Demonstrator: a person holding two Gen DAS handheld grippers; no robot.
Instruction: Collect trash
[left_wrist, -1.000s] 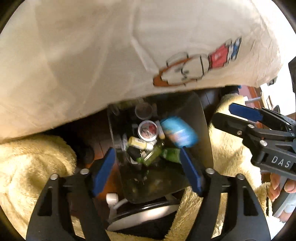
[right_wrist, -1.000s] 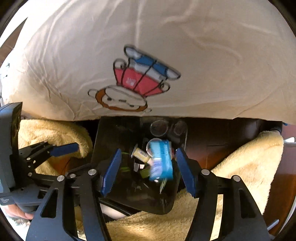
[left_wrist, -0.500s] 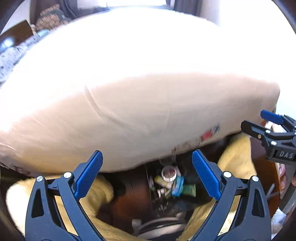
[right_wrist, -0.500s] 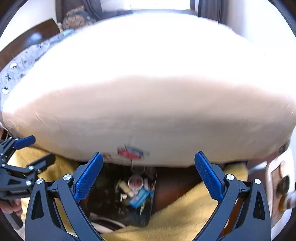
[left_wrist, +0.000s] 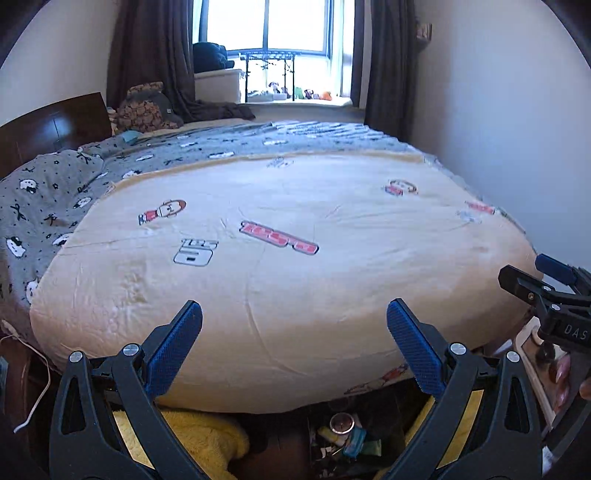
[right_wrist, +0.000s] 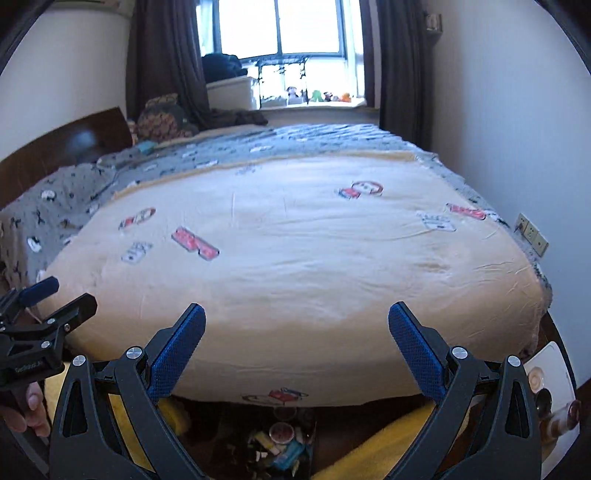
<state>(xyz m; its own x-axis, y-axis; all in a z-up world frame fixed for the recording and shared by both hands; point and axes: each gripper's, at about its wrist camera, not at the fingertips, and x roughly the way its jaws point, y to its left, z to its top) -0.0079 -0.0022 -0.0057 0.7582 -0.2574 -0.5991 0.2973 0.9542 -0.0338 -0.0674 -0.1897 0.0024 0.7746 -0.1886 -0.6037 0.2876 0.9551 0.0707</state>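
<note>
Left hand-held gripper (left_wrist: 294, 343): black plastic arms with silver rivets and flat blue ribbed pads; jaws have just been opening and now stand wide, nothing between them; raised over the near edge of the bed.
Right hand-held gripper (right_wrist: 297, 345): same build, blue textured pads; jaws spread wide and empty, beside the left one, also above the bed's near edge.
Trash (right_wrist: 281, 445): a heap of small packets, a round foil-topped lid, a blue wrapper and white scraps, lying in the bin on the floor below the bed's near edge.
Bin (right_wrist: 236, 432): dark, glossy, straight-walled, open at the top.
Bed (left_wrist: 295, 258): broad, under a smooth cream quilt printed with small cartoon figures and red lettering; soft creases across it.
Grey cover (left_wrist: 44, 192): speckled cloth with little white faces, along the bed's far and left edges.
Yellow blanket (left_wrist: 199, 439): fluffy, thick pile, bunched on the floor on both sides of the bin.
Headboard (left_wrist: 48, 129): dark polished wood at the bed's left edge.
Curtains (left_wrist: 155, 55): heavy dark folds beside a bright window.
</note>
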